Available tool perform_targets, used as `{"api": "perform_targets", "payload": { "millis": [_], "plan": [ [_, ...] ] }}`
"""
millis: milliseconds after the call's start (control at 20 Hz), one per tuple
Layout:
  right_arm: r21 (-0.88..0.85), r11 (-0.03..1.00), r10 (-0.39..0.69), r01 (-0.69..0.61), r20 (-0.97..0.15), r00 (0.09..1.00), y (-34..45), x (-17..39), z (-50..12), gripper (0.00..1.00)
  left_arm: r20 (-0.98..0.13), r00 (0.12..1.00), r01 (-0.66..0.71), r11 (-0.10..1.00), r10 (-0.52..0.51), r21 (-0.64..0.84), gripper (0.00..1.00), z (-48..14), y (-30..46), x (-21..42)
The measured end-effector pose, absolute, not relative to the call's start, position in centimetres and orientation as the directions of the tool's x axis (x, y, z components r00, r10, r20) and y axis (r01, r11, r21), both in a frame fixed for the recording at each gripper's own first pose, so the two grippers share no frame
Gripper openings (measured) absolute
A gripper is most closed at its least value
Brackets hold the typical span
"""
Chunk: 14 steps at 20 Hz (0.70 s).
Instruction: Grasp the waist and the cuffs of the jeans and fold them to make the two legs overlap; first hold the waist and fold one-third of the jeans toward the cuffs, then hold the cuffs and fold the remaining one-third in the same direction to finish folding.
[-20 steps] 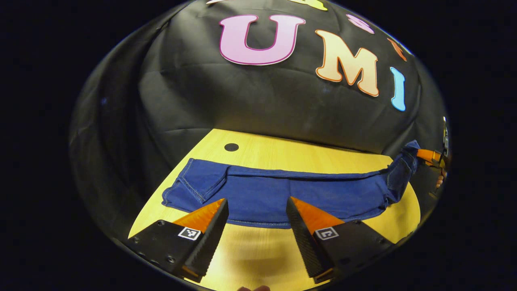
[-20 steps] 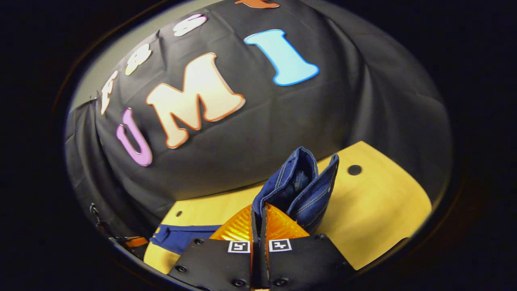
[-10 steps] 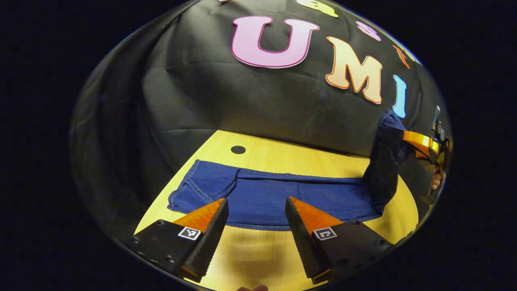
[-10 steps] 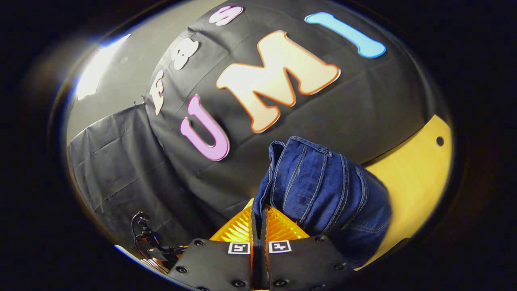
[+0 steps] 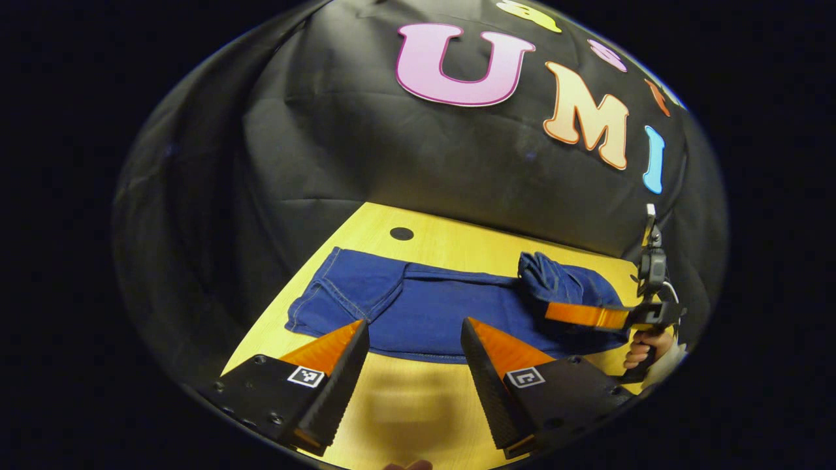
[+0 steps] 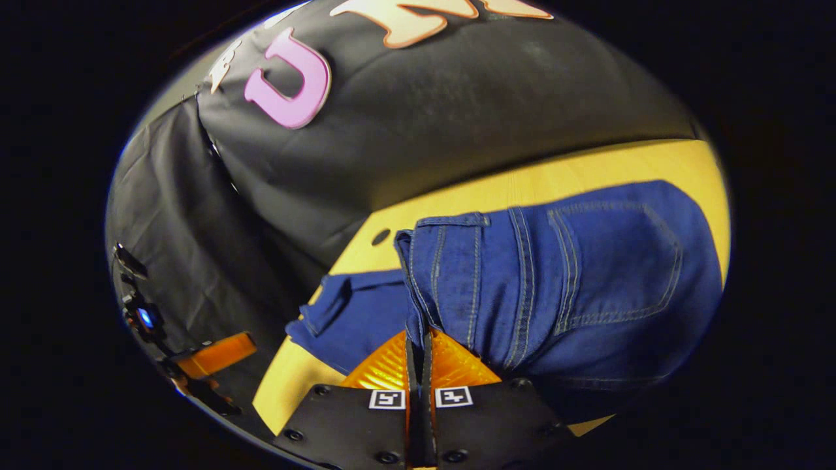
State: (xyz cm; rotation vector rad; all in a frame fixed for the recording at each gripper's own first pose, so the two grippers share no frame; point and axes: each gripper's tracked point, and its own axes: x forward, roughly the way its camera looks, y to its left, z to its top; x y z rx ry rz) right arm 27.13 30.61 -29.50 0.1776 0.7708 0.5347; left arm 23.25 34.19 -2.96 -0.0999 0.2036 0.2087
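Fingers of the right gripper [image 6: 418, 339] are pressed together on the waist edge of the jeans [image 6: 555, 287], pinching the denim at its stitched band; the waist end is doubled over the legs, back pocket facing up. Seen from the left gripper view, that right gripper [image 5: 555, 312] sits at three o'clock, held by a hand [image 5: 643, 352], with the bunched waist just above it. The left gripper [image 5: 415, 329] hangs with its fingers wide apart, gripping nothing, poised above the near seam of the jeans [image 5: 418, 313] at six o'clock. Dark blue denim with pale stitching lies stretched across a smooth yellow wooden table [image 5: 457, 241]. A small dark round hole [image 5: 401, 233] marks the tabletop at twelve o'clock, beyond the cuffs. Black cloth wall [image 5: 366, 143] rises behind.
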Motion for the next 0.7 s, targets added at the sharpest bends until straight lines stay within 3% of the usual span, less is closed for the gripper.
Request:
{"api": "perform_targets", "payload": {
  "millis": [350, 700],
  "plan": [
    [0.080, 0.900, 0.378, -0.429, -0.634, 0.675, 28.5, 27.9, -28.1, 0.03, -0.236, 0.941, -0.267, 0.960, 0.242, -0.081, 0.86, -4.1, 36.0, 21.3],
    [0.028, 0.923, 0.304, -0.383, -0.662, 0.685, 28.6, 27.8, -28.5, 0.03, -0.274, 0.928, -0.289, 0.952, 0.254, -0.099, 0.86, -6.6, 37.2, 21.0]
  ]
}}
